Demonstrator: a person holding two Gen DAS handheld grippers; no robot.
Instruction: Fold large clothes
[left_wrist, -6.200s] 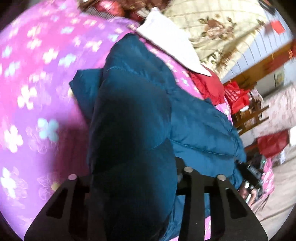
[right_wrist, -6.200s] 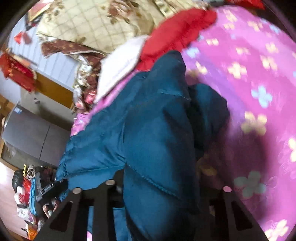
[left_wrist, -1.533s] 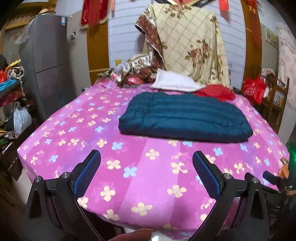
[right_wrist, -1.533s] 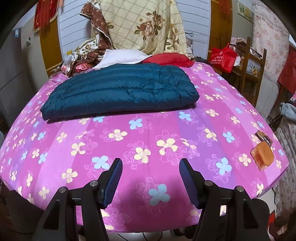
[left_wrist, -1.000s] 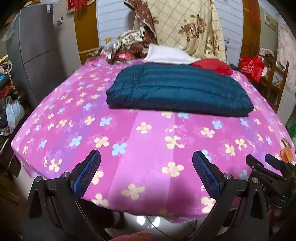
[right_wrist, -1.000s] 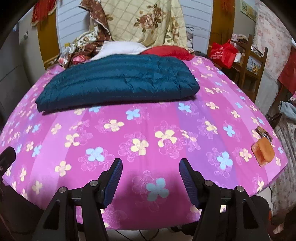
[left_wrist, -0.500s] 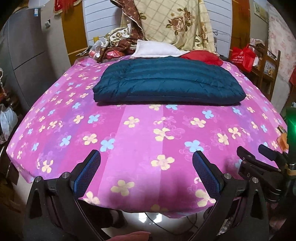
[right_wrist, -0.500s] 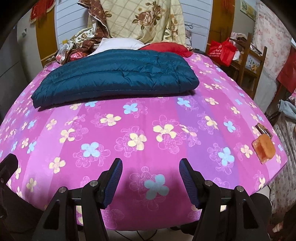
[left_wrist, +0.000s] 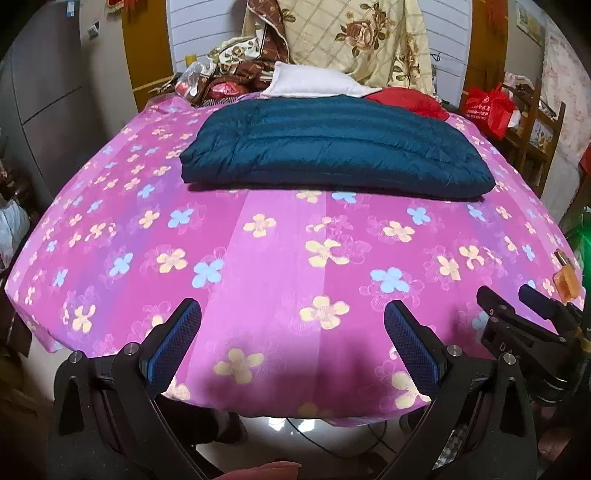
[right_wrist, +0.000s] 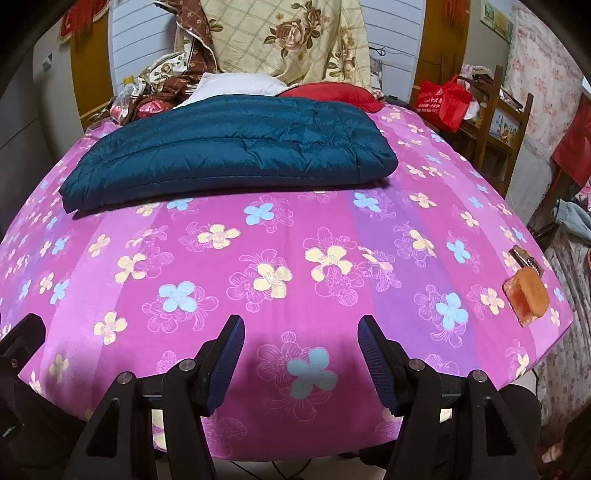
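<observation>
My left claw (left_wrist: 291, 343) and my right claw (right_wrist: 297, 358) both gape wide, holding nothing, at the bed's (right_wrist: 332, 229) near edge. The folded blue jacket (left_wrist: 332, 151) lies flat toward its far edge, beside a white pillow (left_wrist: 314, 79).

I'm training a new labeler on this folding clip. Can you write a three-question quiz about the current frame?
1. True or false: the left gripper holds the blue jacket.
2. What lies at the bed's right edge? A) orange block B) scissors C) cup
3. Fill in: the jacket lies ____ on the bed.

Key: 1 false, both it and the right gripper are open and empty; 2 A, the orange block; 3 folded.
</observation>
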